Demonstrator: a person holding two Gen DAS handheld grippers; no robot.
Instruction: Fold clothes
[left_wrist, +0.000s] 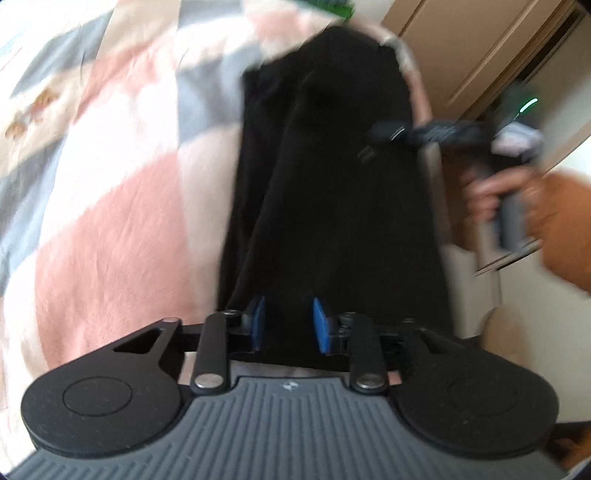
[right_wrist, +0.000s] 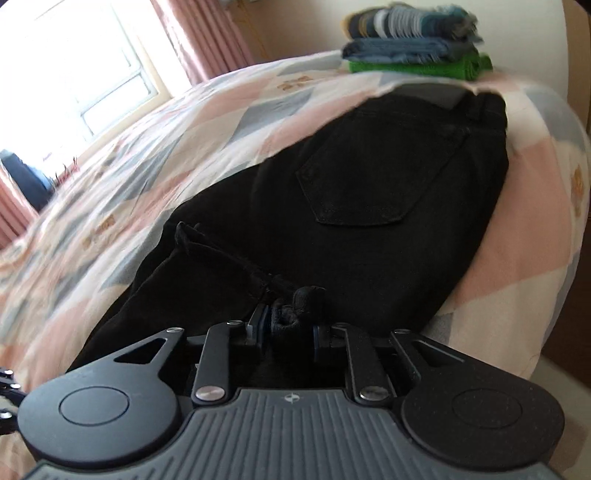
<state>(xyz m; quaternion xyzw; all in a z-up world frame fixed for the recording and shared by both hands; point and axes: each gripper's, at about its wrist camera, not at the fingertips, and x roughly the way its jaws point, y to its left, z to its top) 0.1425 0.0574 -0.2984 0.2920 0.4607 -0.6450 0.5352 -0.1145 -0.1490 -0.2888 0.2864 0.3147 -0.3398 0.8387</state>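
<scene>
Bed: a bed (right_wrist: 155, 140) under a quilt with pink, grey and white patches carries everything; a window with pink curtains is behind it.

Trousers: the black trousers (right_wrist: 388, 192) lie on the quilt close to the bed's edge. They are long and narrow, apparently one leg laid over the other, with a back pocket facing up.

Long axis: in both views it runs straight away from the jaws. The waistband is at the far end, the leg ends are at the near end.

Folded pile: a stack of folded clothes (right_wrist: 413, 40) (striped, blue, green) sits just beyond the waistband.

Right gripper: the right gripper (right_wrist: 288, 332) is at the leg ends. A bunched hem sits between its jaws, which stand partly apart; I cannot tell if they press it firmly.

Left gripper: the left gripper (left_wrist: 288, 325) is over the dark cloth with its blue pads apart. Whether cloth is pinched is not clear.

Nearer hand: both are at the hem end, so I judge that the next fold carries this end toward the waistband.
</scene>
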